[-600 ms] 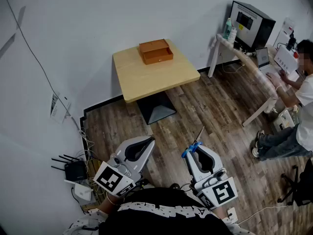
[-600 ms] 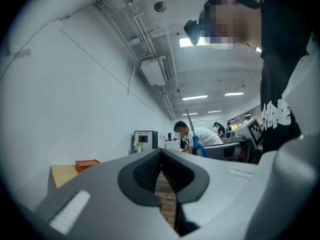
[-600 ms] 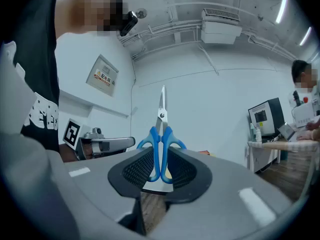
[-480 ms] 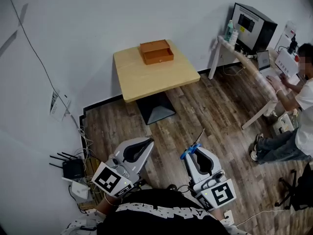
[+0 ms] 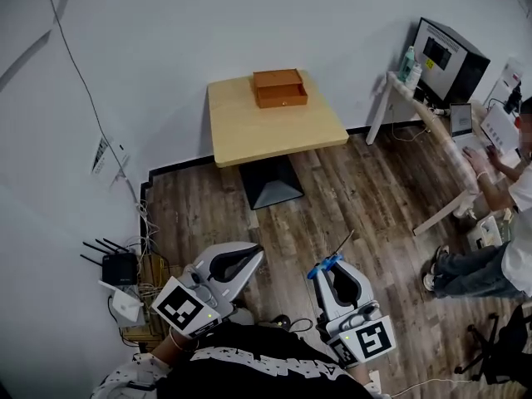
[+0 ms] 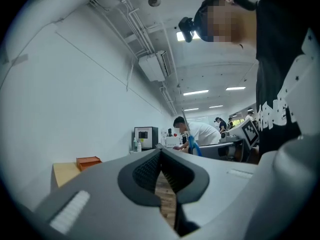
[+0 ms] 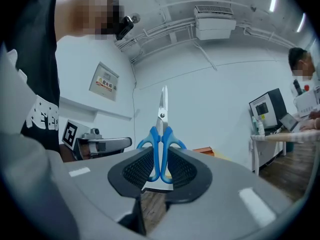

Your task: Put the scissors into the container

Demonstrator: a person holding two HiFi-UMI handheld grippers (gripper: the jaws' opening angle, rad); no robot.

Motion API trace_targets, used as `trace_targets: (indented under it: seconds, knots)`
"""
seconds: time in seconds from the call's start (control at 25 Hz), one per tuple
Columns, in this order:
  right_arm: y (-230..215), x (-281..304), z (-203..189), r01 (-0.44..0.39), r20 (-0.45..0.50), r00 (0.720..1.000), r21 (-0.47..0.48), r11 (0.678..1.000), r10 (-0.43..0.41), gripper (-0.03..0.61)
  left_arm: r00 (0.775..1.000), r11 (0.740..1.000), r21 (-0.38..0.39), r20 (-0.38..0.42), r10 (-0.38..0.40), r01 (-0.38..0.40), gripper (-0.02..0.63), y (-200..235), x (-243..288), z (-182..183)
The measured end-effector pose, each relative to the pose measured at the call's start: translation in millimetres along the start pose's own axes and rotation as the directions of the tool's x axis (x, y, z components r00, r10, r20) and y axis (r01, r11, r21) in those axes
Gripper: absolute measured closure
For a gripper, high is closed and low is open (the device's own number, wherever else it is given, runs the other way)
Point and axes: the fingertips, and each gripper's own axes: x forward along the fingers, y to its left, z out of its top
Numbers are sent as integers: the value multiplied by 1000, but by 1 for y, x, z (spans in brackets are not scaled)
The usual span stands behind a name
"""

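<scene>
Right gripper [image 7: 160, 170]: clenched on the scissors [image 7: 161, 134]. The blue handle loops sit pinched between the two ribbed pads. The blades are closed together and stick straight out past the gripper tips, pointing away from the person. In the head view the scissors tip slants forward and to the right of this gripper, over the wooden floor [image 5: 374, 181].

Left gripper [image 5: 250, 257]: jaws clenched, with the pad tips meeting. Nothing is held between them; only a sliver of floor shows through the gap lower down. It is held level with the right gripper, to its left, and the two are apart.

Container [image 5: 280, 88]: an orange wooden box. It stands on the far edge of the light wooden table [image 5: 274, 131], close to the white wall. It lies well ahead of both grippers, with bare floor between. From the right gripper it sits forward and slightly left of the scissors' line. From the left gripper it sits forward and to the right.

Both grippers are held low, close to the person's body.
</scene>
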Motion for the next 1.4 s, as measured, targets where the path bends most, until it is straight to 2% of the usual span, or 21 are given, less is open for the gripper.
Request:
trace_targets:
  seconds: [0.36,0.52,0.68,0.76,0.88,1.0,1.12,1.4]
  knots:
    - [-8,-21,-6,50,19,999,29,998,-51,477,999,998,44,-6,-48,48,612,-13,11,3]
    - [-15,-24,-7,79,17,997,36,996,-80,477,997,997,9,-3,-82,82,612,-13,26,-2]
    - [-31,-20,-6,122,-23,992,-7,992,-122,476,985,988,-1,74,-154,154,612,-10,56,6]
    - [-42,-12,0,138,-21,990,-26,990,-139,477,983,985,-8,60,-173,173,612,-5,72,1]
    - [-53,5,8,154,-18,988,-27,988,-155,476,983,984,-21,55,-174,176,612,12,84,0]
    - [-59,31,12,150,-29,988,-49,987,-152,477,986,989,-13,80,-143,145,612,43,88,1]
    - [-64,58,14,145,-34,988,-60,988,-148,477,991,992,-43,75,-112,115,612,72,93,-8]
    - [-73,125,12,122,-40,991,-69,990,-125,477,993,995,-47,90,-81,85,612,135,102,-16]
